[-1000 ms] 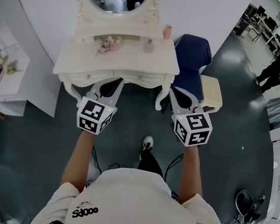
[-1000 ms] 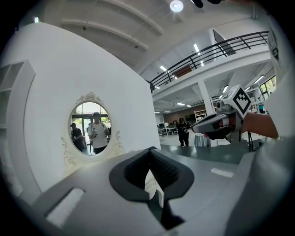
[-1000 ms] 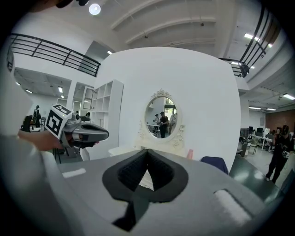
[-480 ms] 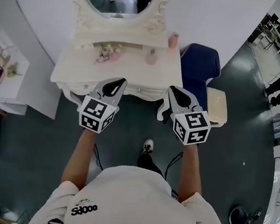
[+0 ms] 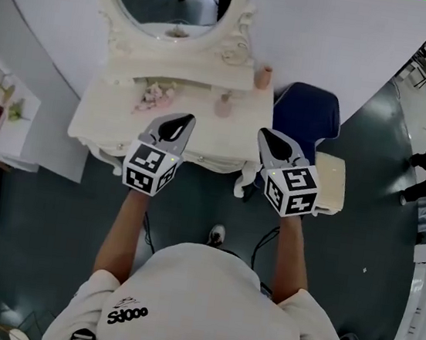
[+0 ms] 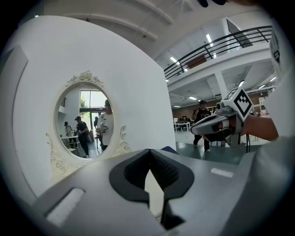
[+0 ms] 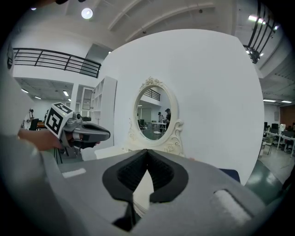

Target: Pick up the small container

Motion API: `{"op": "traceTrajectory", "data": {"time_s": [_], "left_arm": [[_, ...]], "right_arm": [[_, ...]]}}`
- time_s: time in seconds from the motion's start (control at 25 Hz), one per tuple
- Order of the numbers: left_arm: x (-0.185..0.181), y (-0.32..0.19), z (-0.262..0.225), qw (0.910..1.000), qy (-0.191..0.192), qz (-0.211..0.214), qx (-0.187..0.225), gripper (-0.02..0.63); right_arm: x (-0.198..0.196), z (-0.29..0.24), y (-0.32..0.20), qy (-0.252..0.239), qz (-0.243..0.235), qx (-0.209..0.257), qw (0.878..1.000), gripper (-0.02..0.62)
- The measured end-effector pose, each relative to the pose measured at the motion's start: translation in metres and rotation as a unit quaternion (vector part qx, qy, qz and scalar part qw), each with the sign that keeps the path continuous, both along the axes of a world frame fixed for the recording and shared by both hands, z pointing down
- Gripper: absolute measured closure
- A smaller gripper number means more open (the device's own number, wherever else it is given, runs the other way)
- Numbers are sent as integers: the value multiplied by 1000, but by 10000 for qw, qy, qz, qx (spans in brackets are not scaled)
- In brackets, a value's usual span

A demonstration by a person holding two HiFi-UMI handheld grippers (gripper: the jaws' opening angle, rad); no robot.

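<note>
A dark print point(image 5: 129, 316) stands on the back of the white shirt point(image 5: 204, 296), near its left shoulder. It looks like "Sdooo", but the letters are too small to be sure.

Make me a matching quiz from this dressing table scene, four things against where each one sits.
1 oval mirror
2 navy chair
3 flower sprig
4 pink cup

A back right corner of the tabletop
B on the floor at the right
C left half of the tabletop
D upright behind the tabletop

Pairs: 1-D, 2-B, 3-C, 4-A
</note>
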State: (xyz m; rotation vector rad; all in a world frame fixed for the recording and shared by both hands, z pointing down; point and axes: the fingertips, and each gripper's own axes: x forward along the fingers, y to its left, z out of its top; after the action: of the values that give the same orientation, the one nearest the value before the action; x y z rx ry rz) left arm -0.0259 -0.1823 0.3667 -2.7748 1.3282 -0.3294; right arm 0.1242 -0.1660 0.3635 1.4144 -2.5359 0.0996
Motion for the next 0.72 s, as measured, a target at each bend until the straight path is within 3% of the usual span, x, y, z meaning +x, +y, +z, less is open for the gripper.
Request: {"op": "traceTrajectory", "data": {"time_s": [0.48,0.72], "left_arm": [[37,-78,27,9993,-153,-80,-342,571],[43,-111,38,9987,23,87,-502,542]], "right_arm": [[31,16,-71,-139,-94,-247,9996,594],[35,28,-90,-131,16,-383,9992,592]]}}
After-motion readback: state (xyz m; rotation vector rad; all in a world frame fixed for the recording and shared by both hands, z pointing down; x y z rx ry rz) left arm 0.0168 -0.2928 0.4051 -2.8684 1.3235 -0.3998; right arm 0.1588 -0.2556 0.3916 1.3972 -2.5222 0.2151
